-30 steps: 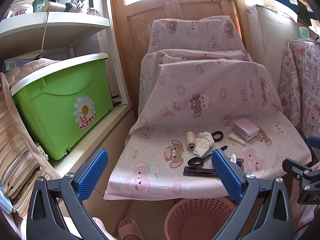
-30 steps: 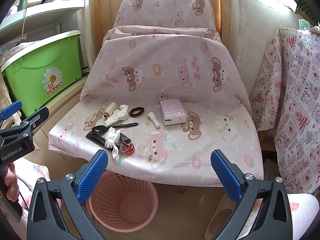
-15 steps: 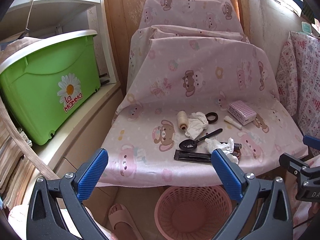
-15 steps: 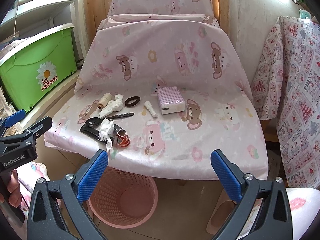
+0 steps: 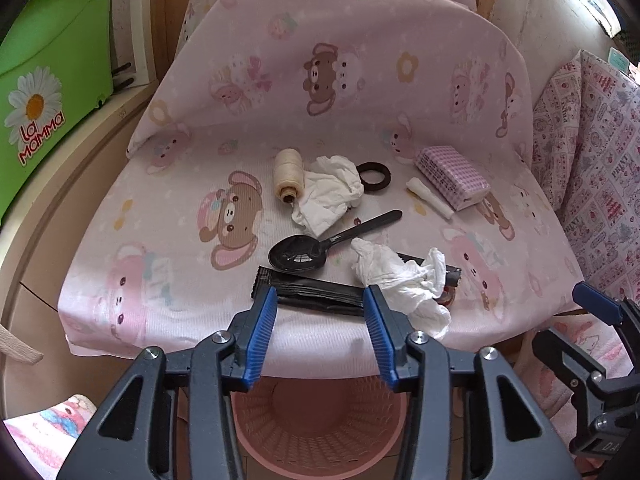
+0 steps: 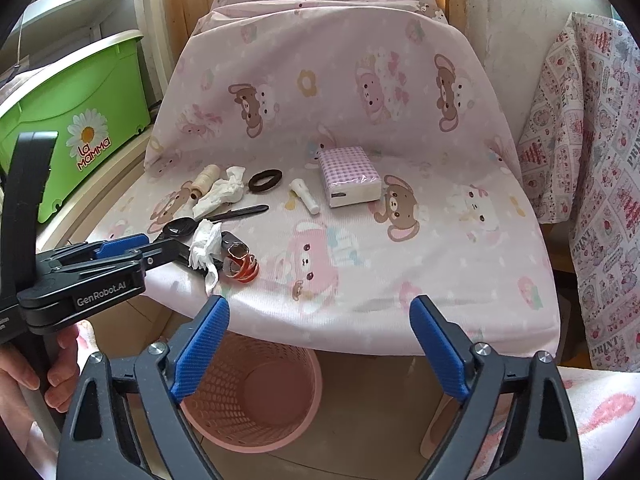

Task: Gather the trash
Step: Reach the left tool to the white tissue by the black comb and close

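We have collected nothing yet: the pink basket (image 5: 320,420) looks empty. Our left gripper (image 5: 320,312) jaws are closing around the black wrapper (image 5: 316,294) at the seat's front edge, not yet pinching; right gripper (image 6: 320,344) jaws are closing on nothing.

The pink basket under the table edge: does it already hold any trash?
No. The pink basket shows only its bare mesh bottom in the right wrist view.

The left gripper (image 5: 320,300) is pointing steeply downward, its blue-padded jaws closing with a gap between them. The right gripper (image 6: 318,322) is tilting downward too, its jaws wider and closing, nothing between them.
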Tool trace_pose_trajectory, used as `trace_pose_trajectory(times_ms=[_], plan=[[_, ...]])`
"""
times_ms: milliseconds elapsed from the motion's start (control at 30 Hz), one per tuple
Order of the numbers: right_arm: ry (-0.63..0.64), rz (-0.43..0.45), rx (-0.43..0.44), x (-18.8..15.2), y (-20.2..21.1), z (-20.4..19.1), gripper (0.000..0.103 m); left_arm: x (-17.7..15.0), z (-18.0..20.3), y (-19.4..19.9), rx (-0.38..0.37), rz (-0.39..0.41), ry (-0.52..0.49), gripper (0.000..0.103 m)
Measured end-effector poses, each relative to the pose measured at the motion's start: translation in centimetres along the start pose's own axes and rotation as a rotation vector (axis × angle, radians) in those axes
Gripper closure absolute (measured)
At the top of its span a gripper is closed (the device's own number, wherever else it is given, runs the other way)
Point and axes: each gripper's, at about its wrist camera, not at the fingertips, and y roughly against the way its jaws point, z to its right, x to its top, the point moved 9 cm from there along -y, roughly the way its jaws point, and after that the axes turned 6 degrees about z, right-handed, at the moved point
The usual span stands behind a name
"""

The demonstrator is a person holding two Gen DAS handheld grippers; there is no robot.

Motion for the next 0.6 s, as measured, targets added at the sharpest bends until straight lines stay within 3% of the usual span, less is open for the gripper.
trace_pose_trajectory(times_ms=[100,167,200,267,400,600], plan=[[-0.016,-0.005,0.037,0.3,-0.6,-0.4,0.022,-0.3,-0.5,-0.7,0.015,-0.017,0.019,0.055],[-0.029,-0.007,0.087,0.7,-1.2,-1.0,0.031,-0.1,-1.0,-0.7,0.049,-0.008,0.013,0.034],[-0.036,-0.007,0.11,0.9,-1.5,-1.3,0.033,0.0,-1.3,-0.7,0.065,0.0,0.014,0.031],[-0.05,-0.006,0.159,1.5,-2.1,-2.1,0.044,0.0,-1.6,-0.8,0.068,-0.001,0.018,0.03],[-0.054,-0.03,0.259,2.2,-3.4,-3.8,0.057,-0.2,-2.1,-1.3,0.083,-0.013,0.027,0.03],[-0.06,-0.057,0.283,2.9,-5.4,-5.4,0.069,0.5,-2.7,-0.2,0.1,0.023,0.042,0.03]])
